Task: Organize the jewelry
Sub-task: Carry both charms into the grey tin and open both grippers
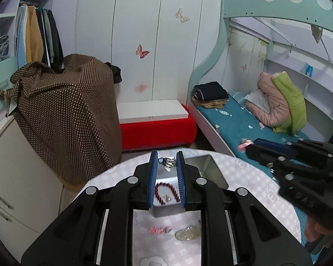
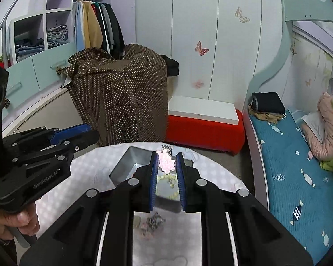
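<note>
Left gripper [image 1: 167, 163] holds a silver clip [image 1: 167, 161] above the tin [image 1: 207, 166]; right gripper [image 2: 167, 163] holds a pink charm [image 2: 165, 163] over the tin too, beads [image 1: 166, 194] lying inside.

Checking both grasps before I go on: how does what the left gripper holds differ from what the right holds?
The left gripper pinches a small silver metal piece; the right gripper pinches a larger pink charm. The silver piece looks shiny and looped; the pink charm looks matte and flat. Both sit at the fingertips above the tin.
</note>
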`<state>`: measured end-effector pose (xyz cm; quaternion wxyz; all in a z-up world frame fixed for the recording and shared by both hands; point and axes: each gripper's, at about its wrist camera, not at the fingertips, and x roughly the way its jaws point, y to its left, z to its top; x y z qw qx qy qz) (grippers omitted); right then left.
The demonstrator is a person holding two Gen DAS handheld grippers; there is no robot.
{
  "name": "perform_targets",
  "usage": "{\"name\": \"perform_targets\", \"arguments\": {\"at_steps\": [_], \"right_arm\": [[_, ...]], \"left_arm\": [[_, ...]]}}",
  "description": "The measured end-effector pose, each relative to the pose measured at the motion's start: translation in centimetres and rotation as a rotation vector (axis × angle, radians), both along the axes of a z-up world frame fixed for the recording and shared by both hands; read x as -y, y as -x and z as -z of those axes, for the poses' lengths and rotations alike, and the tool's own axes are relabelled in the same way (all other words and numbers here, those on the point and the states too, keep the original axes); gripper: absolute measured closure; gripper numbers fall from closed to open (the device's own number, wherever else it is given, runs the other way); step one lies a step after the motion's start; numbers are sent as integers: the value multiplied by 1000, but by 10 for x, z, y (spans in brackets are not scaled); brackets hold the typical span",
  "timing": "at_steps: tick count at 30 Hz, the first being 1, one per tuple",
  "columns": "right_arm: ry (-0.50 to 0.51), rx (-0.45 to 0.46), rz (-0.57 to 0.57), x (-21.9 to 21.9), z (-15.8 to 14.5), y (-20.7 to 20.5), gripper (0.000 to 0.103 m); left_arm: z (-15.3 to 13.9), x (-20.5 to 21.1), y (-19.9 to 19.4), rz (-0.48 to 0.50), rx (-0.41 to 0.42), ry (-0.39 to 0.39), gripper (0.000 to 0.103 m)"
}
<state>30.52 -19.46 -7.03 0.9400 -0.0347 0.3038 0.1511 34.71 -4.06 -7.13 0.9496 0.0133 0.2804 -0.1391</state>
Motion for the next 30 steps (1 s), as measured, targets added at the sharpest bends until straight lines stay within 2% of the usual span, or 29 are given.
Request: {"name": "perform_targets", "arguments": {"at_steps": [11, 24, 30], "right_arm": [[9, -69, -9, -8, 12, -41, 88], [40, -154, -14, -16, 41, -66, 88], [48, -181, -7, -15, 48, -76, 88]], "left_arm": [[2, 13, -40, 24, -46, 12, 85], [41, 20, -83, 30, -164, 21, 86], [50, 21, -90, 34, -188, 22, 85]]}}
